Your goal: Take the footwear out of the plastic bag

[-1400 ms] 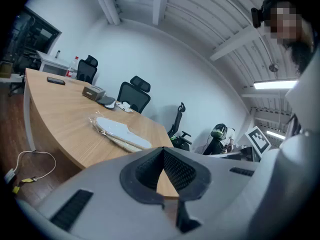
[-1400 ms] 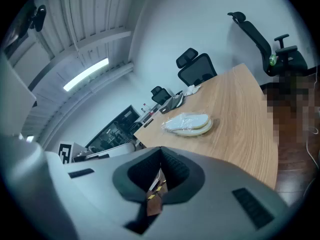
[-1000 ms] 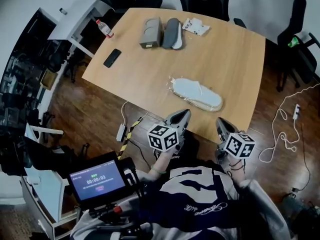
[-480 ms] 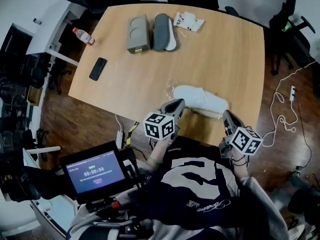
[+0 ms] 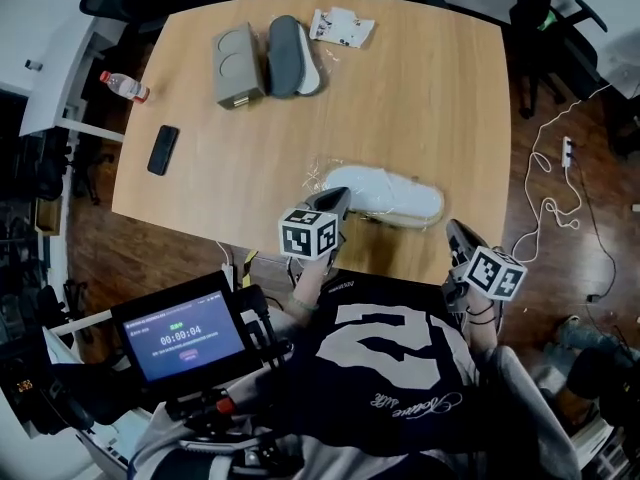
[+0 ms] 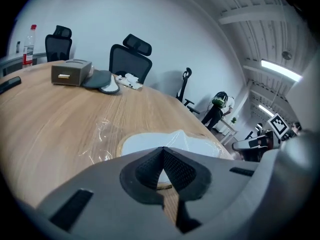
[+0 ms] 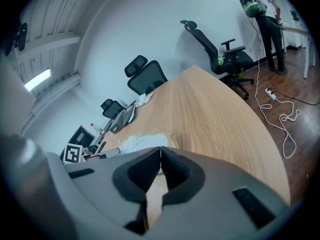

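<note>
A white slipper sealed in a clear plastic bag (image 5: 388, 194) lies near the front edge of the wooden table (image 5: 430, 98). My left gripper (image 5: 338, 196) is shut with nothing in it, its tips at the bag's left end. In the left gripper view the bagged slipper (image 6: 142, 143) lies just beyond the closed tips (image 6: 162, 150). My right gripper (image 5: 453, 227) is shut and empty, just off the table's front edge to the right of the bag. The right gripper view has the bagged slipper (image 7: 141, 141) ahead and left of the closed tips (image 7: 160, 149).
At the far side lie a grey box (image 5: 233, 65), a dark grey slipper (image 5: 286, 56) and a white packet (image 5: 341, 26). A phone (image 5: 162, 149) lies at the left edge, with a bottle (image 5: 124, 86) on a side desk. Office chairs (image 6: 128, 59) ring the table; a cable (image 5: 548, 196) trails on the floor.
Both grippers have moved forward toward the bagged slipper; the left one now reaches its left end. The head view has shifted, so the table sits lower and closer. Both stay shut.
</note>
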